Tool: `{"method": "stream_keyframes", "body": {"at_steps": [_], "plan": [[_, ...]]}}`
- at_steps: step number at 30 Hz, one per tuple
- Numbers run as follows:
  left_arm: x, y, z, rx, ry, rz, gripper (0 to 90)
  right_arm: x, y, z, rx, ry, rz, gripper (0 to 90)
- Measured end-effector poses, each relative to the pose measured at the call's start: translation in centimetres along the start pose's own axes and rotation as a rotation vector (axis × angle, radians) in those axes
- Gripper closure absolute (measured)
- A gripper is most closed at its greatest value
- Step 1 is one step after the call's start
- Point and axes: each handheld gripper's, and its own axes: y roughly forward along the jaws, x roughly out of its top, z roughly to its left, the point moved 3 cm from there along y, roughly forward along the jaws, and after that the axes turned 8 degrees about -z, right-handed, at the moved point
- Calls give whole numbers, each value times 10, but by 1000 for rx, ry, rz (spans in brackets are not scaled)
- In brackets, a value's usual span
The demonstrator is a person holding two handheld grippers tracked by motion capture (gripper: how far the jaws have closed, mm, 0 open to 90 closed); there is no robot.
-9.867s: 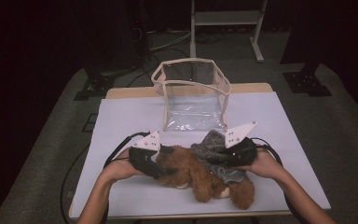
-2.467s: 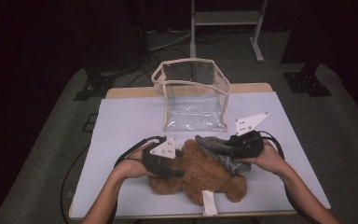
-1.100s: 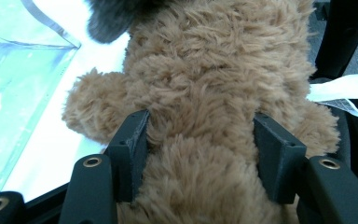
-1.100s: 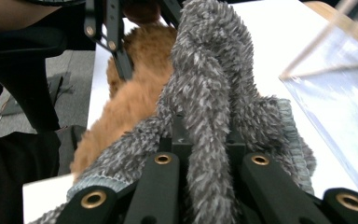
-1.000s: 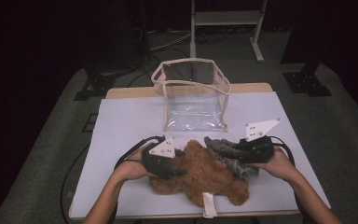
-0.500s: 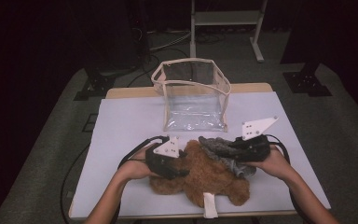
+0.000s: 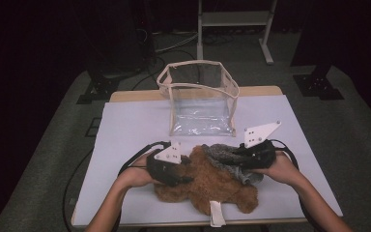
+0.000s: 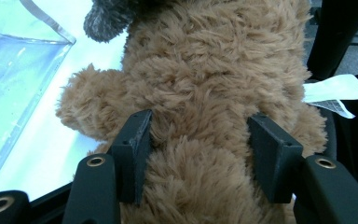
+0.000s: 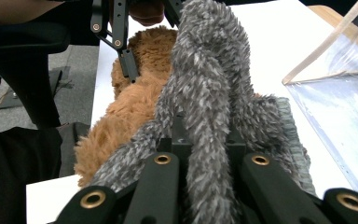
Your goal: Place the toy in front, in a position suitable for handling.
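Note:
A brown teddy bear (image 7: pixel 207 186) lies near the front of the white table (image 7: pixel 125 130), its white tag (image 7: pixel 216 212) hanging over the edge. My left gripper (image 7: pixel 186 175) comes in from the left, and its jaws press into the bear's body (image 8: pixel 214 70) from both sides. A grey fuzzy cloth (image 7: pixel 227 157) drapes over the bear's right side. My right gripper (image 7: pixel 241 157) is shut on this grey cloth (image 9: pixel 209 84), which covers its jaws. In the right gripper view the left gripper (image 9: pixel 121 37) sits beyond the bear (image 9: pixel 130 107).
A clear plastic bag (image 7: pixel 200 96) with a beige rim stands open at the back middle of the table, just beyond the bear. It also appears as the clear bag (image 8: pixel 9 70) and the clear bag (image 9: pixel 340 93) in the gripper views. A dark floor and a stand base (image 7: pixel 232 19) lie behind.
Over the last second my right gripper has drawn the grey cloth slightly left toward the bear. The left gripper has stayed on the bear. Ten seconds ago the bear lay turned differently.

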Motion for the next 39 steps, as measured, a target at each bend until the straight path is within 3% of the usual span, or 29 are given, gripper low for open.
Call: {"method": "stream_keyframes", "body": {"at_steps": [8,12,18,25,33,39], "plan": [[-2,0,-1,2,-2,-12,439,-26,-18,-7,-31,88,-43,805],[2,6,-1,3,8,-3,446,-16,-13,-5,-28,60,-27,805],[3,5,0,31,9,21,437,4,17,0,20,-1,-7,803],[0,1,0,18,-9,-18,423,-6,2,-5,-2,33,-6,804],[1,5,1,37,-1,5,423,3,6,2,1,-11,7,804],[2,4,4,24,-15,1,415,-11,-11,-1,-14,37,-2,803]]}}
